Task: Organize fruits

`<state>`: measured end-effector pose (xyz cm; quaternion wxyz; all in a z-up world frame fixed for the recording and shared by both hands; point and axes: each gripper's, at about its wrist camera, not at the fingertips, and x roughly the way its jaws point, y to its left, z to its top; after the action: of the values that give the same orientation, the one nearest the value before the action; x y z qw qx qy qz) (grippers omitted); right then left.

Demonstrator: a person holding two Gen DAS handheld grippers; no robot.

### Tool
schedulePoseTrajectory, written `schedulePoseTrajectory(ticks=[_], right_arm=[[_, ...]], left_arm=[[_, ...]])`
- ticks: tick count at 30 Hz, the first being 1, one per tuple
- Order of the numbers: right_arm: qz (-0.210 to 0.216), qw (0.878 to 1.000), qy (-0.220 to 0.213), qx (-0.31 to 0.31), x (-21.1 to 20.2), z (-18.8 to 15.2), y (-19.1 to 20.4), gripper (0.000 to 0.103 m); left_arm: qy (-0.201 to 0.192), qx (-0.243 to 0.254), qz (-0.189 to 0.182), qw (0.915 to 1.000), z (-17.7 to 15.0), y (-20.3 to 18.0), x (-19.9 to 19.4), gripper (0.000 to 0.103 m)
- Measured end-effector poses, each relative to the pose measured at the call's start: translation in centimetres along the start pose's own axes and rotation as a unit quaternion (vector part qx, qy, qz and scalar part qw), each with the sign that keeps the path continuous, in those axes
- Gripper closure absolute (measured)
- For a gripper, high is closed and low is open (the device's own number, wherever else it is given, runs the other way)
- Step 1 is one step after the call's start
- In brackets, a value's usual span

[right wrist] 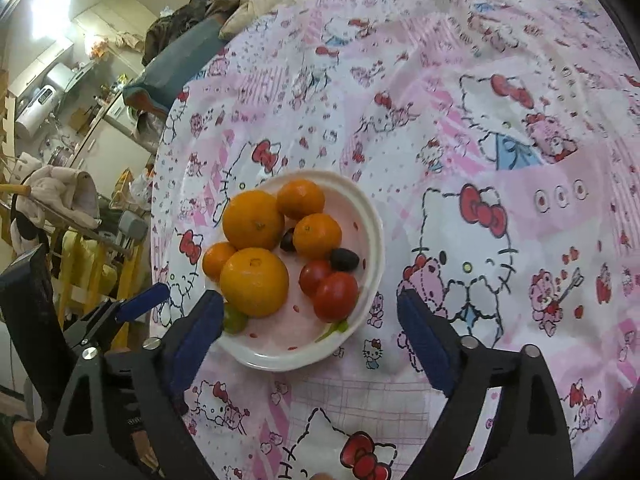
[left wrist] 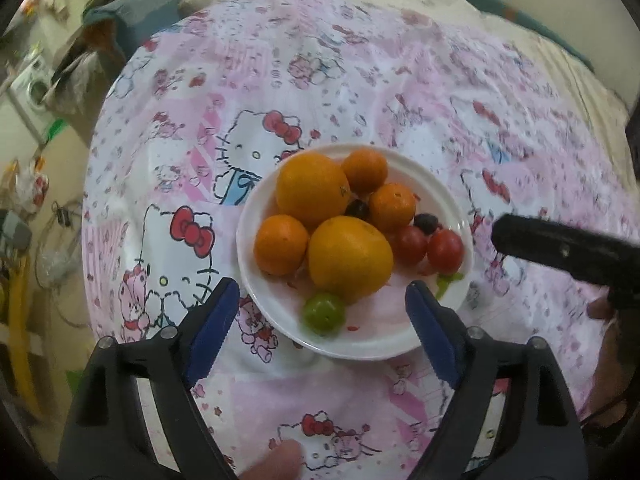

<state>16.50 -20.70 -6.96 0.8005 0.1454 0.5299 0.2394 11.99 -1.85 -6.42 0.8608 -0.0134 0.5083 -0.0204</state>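
A white plate (left wrist: 360, 350) on the pink cartoon-cat cloth holds two large oranges (left wrist: 350, 258), three small mandarins (left wrist: 280, 244), two red tomatoes (left wrist: 446, 250), two dark grapes (left wrist: 426, 222) and a green fruit (left wrist: 324, 312). My left gripper (left wrist: 322, 286) stands open over the plate's near edge, its blue pads apart with nothing pressed between them. In the right wrist view the plate (right wrist: 296, 362) lies at centre left. My right gripper (right wrist: 308, 296) is open wide, straddling the tomatoes (right wrist: 335, 297) without touching. Its left finger hides part of the green fruit (right wrist: 234, 320).
The cloth-covered table (right wrist: 500, 160) stretches far and right of the plate. The right tool's black body (left wrist: 568, 250) reaches in from the right. A blue finger of the left tool (right wrist: 142, 302) shows at the table's left edge. Cluttered room furniture (right wrist: 80, 208) lies beyond that edge.
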Motion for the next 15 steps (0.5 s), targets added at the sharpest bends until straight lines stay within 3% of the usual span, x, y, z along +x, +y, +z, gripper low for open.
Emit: schedulePoseTrajectory(ticks=[1, 4, 9, 15], right_arm=[[-0.001, 1.0, -0.004, 0.0, -0.3, -0.1, 0.0, 0.008], [-0.009, 1.0, -0.02, -0.003, -1.4, -0.3, 0.2, 0.007], [-0.019, 0.998, -0.059, -0.008, -4.3, -0.8, 0.9, 0.001], [-0.038, 0.993, -0.109, -0.028, -8.0, -2.8, 2.1, 0.0]], left_arm=[[-0.003, -0.005, -0.005, 1.0, 0.0, 0.1, -0.3, 0.02], [-0.029, -0.008, 0.0, 0.9996, 0.0, 0.2, -1.7, 0.001], [-0.059, -0.015, 0.001, 0.9981, -0.2, 0.8, -4.2, 0.0], [-0.082, 0.032, 0.023, 0.9959, -1.5, 0.1, -6.9, 0.0]])
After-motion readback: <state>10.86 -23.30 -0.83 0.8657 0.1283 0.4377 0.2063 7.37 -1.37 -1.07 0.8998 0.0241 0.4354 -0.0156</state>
